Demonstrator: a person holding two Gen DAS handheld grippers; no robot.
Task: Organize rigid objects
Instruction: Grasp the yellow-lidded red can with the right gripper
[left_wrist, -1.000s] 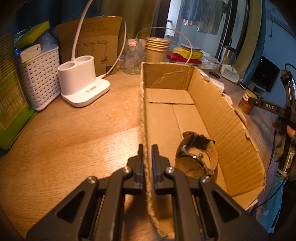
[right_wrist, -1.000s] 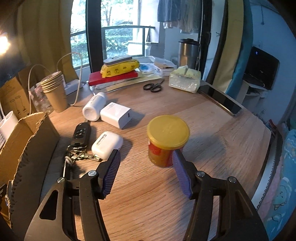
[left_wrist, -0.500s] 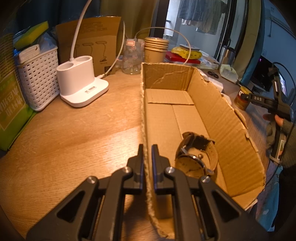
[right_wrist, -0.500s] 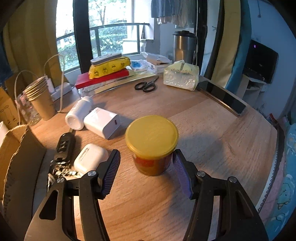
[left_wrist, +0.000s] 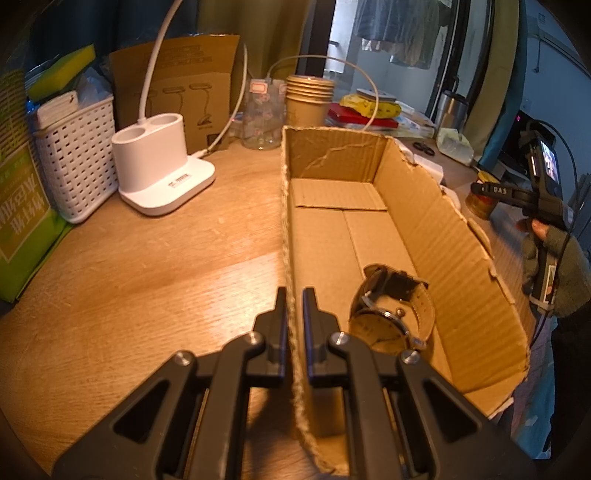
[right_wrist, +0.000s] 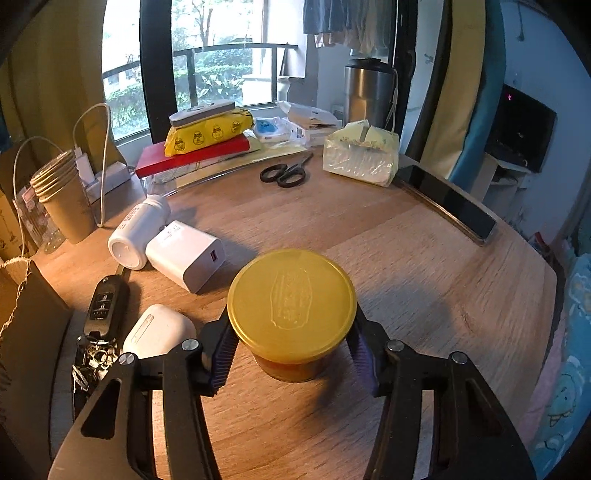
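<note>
My left gripper (left_wrist: 294, 295) is shut on the left wall of the open cardboard box (left_wrist: 436, 229) and pinches its frayed top edge. A wristwatch (left_wrist: 391, 314) with a tan strap lies inside the box near that grip. On the table, a jar with a yellow lid (right_wrist: 291, 291) stands between the fingers of my right gripper (right_wrist: 291, 325). Those jaws are closing, and the blue pads (right_wrist: 221, 354) sit just beside the lid's rim, with a gap to the jar's body. In the left wrist view the right gripper (left_wrist: 495, 192) shows beyond the box, held by a gloved hand.
Left of the jar lie a white earbuds case (right_wrist: 159, 328), a car key with keyring (right_wrist: 103, 306), a white charger (right_wrist: 184, 254) and a white bottle (right_wrist: 136, 232). Scissors (right_wrist: 284, 171), a tissue pack (right_wrist: 362, 155) and stacked paper cups (right_wrist: 62, 199) stand farther back. A white lamp base (left_wrist: 162, 173) is left of the box.
My right gripper has moved forward so the jar now stands between its fingers, and its jaws have narrowed. The left gripper and the box have not moved.
</note>
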